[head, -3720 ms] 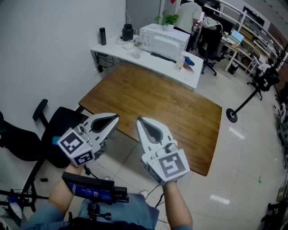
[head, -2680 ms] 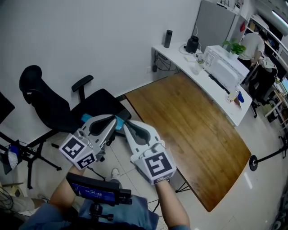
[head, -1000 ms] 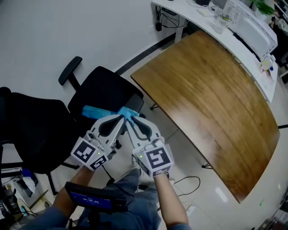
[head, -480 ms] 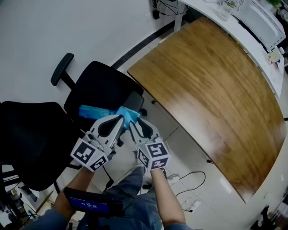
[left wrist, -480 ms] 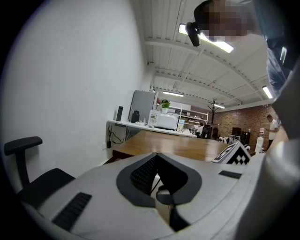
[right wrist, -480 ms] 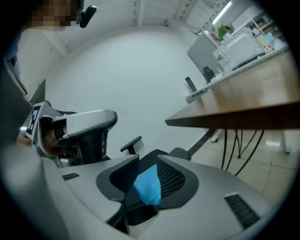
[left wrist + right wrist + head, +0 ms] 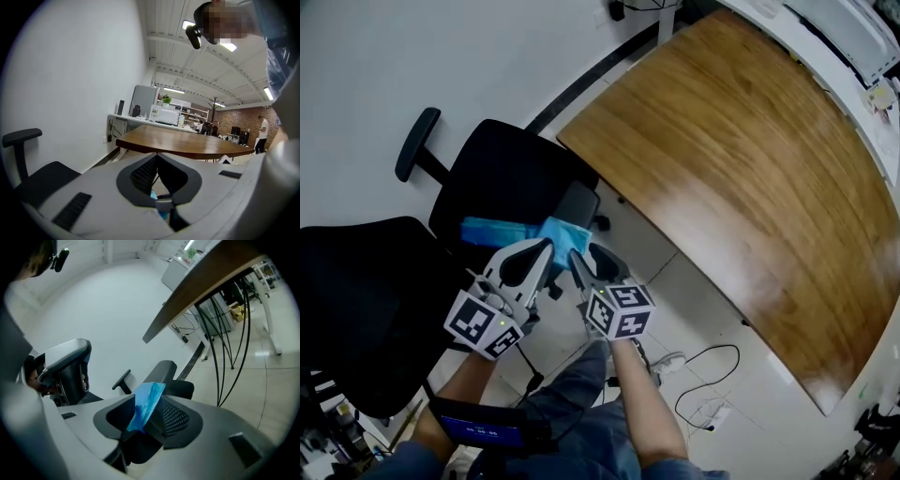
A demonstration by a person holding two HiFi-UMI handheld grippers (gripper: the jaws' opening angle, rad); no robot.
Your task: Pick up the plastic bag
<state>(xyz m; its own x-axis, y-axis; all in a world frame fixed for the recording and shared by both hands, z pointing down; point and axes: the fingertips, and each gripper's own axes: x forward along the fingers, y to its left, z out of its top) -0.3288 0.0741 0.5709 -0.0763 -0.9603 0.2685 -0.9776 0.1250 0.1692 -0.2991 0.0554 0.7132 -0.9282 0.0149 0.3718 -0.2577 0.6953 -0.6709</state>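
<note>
Spread apart, the right claw (image 7: 587, 259) in the head view has just been opening its jaws. It noses into the near end of the crumpled light-blue plastic bag (image 7: 511, 231), which lies on the black office chair seat (image 7: 511, 178). The bag's long axis runs roughly from nine to three o'clock, with its bulk at about ten o'clock from that claw. The left claw (image 7: 546, 247), tips pressed together, sits just beside it at nine o'clock, over the bag's middle. A brown wooden tabletop (image 7: 722, 159) fills the two o'clock side, well apart. In the left gripper view the jaws meet at their tips and hold nothing; a sliver of blue shows below them. In the right gripper view a corner of the bag stands in the gap at twelve o'clock, between the parted pads and not pinched as far as I can judge. The right claw is the nearer and would likely need only to close.
</note>
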